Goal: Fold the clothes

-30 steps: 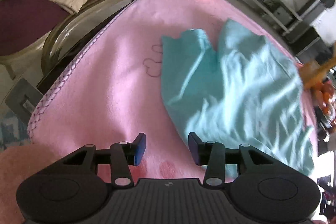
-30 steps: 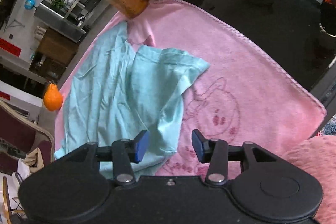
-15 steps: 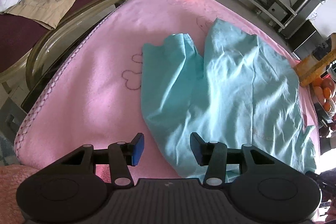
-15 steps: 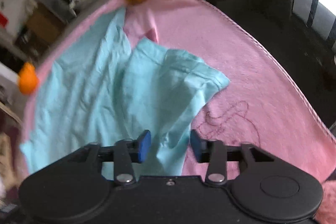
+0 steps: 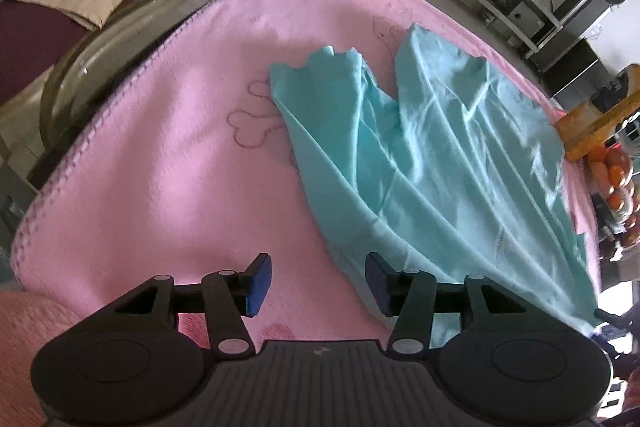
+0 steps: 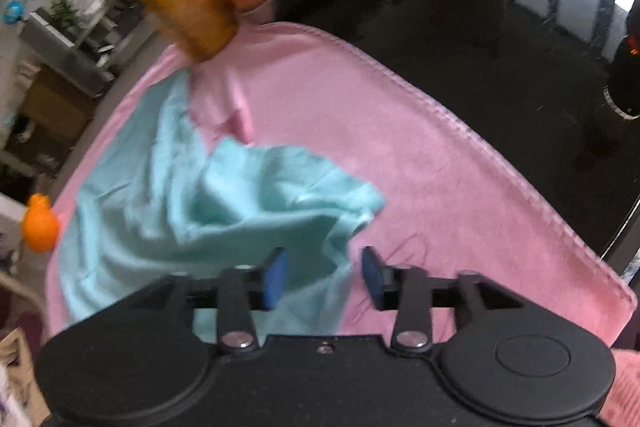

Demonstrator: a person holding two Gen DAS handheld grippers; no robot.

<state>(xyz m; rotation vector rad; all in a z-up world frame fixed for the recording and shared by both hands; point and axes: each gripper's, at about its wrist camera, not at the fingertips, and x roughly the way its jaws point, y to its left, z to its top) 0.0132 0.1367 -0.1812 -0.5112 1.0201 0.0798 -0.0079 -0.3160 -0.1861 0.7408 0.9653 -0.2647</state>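
Pink blanket (image 5: 168, 155) covers the desk, and on it lies a light turquoise garment (image 5: 432, 163), wrinkled, with one part folded over. Left gripper (image 5: 318, 285) and right gripper (image 6: 322, 277) are both released, above its near edge.

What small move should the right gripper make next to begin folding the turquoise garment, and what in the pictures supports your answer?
Probably ease the right gripper slightly forward and close it on the turquoise garment. Its jaws stand open and the near edge of the cloth lies bunched between the fingers, ungrasped. The left gripper, also open, sits over the pink blanket beside the hem.
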